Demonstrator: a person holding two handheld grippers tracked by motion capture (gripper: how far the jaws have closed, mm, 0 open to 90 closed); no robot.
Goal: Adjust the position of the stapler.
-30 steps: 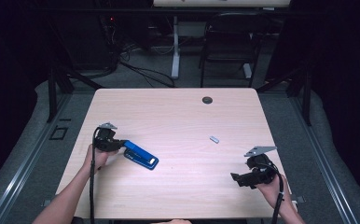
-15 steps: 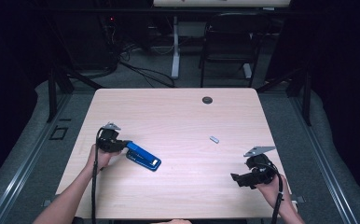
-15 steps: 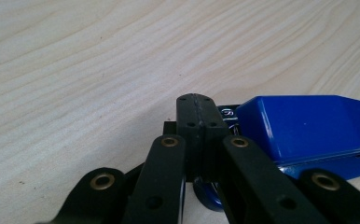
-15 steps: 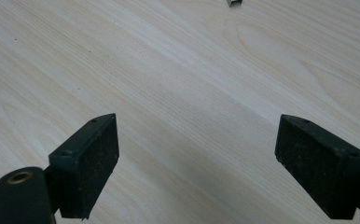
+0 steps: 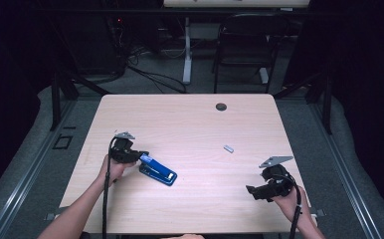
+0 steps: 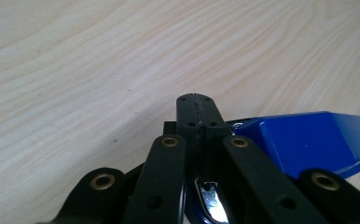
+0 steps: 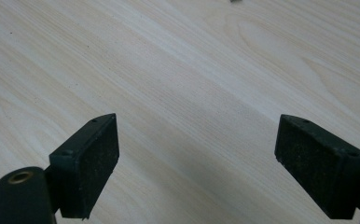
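Note:
A blue stapler [image 5: 159, 172] lies slantwise on the left half of the light wood table [image 5: 195, 124]. My left gripper [image 5: 141, 157] is shut, pads pressed together, with its tips at the stapler's near-left end. In the left gripper view the shut jaws [image 6: 194, 100] lie over that end, the blue body [image 6: 308, 140] shows to their right and a chrome part sits low between the jaw arms. I cannot tell whether anything thin is pinched. My right gripper [image 5: 252, 191] rests near the front right corner, open [image 7: 197, 123] over bare wood.
A small grey metal piece [image 5: 228, 148] lies right of centre, and it also peeks in as a grey piece [image 7: 235, 1] at the top edge of the right gripper view. A black grommet [image 5: 221, 106] sits near the far edge. A chair [image 5: 244, 45] stands beyond the table.
My left gripper has shifted slightly to the right, and the stapler has slid a little right and toward me with it. The right gripper has stayed put.

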